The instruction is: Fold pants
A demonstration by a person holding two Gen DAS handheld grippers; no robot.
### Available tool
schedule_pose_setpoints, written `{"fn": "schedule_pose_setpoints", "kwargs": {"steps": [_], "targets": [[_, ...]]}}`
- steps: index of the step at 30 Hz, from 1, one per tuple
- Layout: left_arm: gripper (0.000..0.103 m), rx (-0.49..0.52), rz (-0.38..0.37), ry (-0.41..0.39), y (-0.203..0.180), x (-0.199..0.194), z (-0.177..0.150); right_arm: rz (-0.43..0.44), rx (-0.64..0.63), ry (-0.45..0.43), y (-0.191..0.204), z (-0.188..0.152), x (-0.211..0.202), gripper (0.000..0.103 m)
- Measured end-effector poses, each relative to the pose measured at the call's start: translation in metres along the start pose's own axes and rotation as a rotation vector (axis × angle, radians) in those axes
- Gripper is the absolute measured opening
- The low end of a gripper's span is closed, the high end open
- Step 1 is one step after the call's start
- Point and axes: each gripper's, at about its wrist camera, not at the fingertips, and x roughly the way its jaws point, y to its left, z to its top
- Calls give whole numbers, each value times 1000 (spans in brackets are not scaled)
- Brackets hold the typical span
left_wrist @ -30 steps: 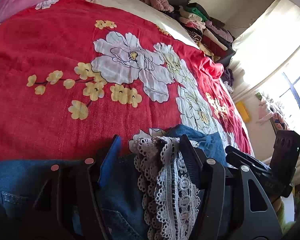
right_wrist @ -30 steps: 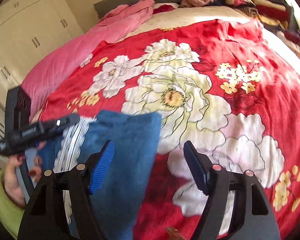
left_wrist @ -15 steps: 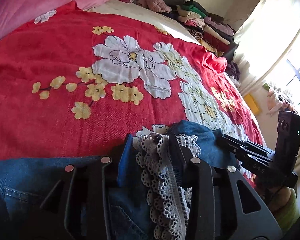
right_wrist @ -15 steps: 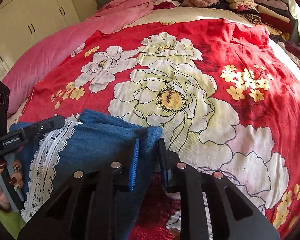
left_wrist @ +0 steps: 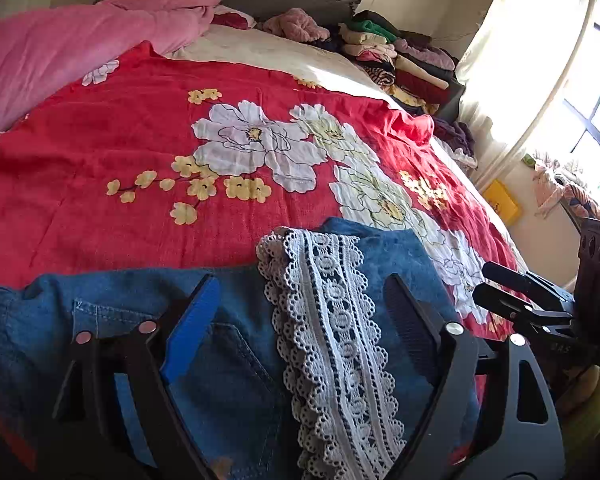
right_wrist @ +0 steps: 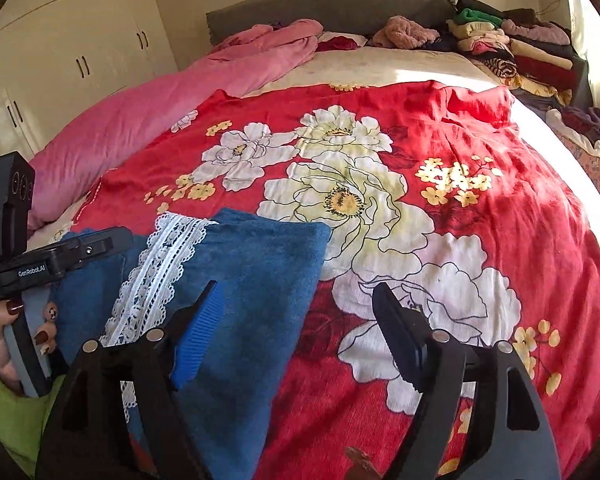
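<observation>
Blue denim pants with a white lace strip lie folded on the red floral bedspread. My left gripper is open just above the pants, its fingers on either side of the lace. My right gripper is open over the pants' right edge; the lace shows there too. Each gripper appears in the other's view: the right one, the left one.
A pink quilt lies along the bed's left side. Stacks of folded clothes sit at the head of the bed on the right, by the grey headboard. A window and curtain are to the right.
Both grippers were shut on the pants half a second ago and have opened and drawn back a little. The pants now lie flat on the bedspread.
</observation>
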Motion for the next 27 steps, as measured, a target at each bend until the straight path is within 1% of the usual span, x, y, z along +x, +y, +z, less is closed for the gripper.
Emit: {"fn": "schedule_pose_setpoints", "kwargs": {"steps": [2, 3, 5, 10, 15, 20, 23, 24, 27], "targets": [[83, 12, 5, -1, -4, -6, -3, 3, -18, -5, 5, -3, -6, 83], [87, 17, 7, -6, -6, -11, -5, 5, -25, -7, 7, -5, -9, 83], [89, 28, 14, -17, -9, -21, -8, 3, -46, -11, 10, -9, -15, 84], [90, 59, 32, -6, -13, -36, -22, 4, -72, -21, 15, -19, -28, 84], [90, 59, 55, 42, -11, -43, -49, 18, -82, -11, 18, -32, -34, 84], [90, 41, 59, 97, -10, -45, -72, 15, -111, 11, 24, -46, -34, 84], [90, 33, 31, 138, -14, -41, -82, 16, -113, 22, 23, -52, -34, 84], [90, 35, 18, 160, -16, -37, -86, 17, -110, 25, 22, -54, -34, 84], [90, 40, 0, 194, -24, -26, -91, 12, -102, 32, 19, -56, -34, 84]]}}
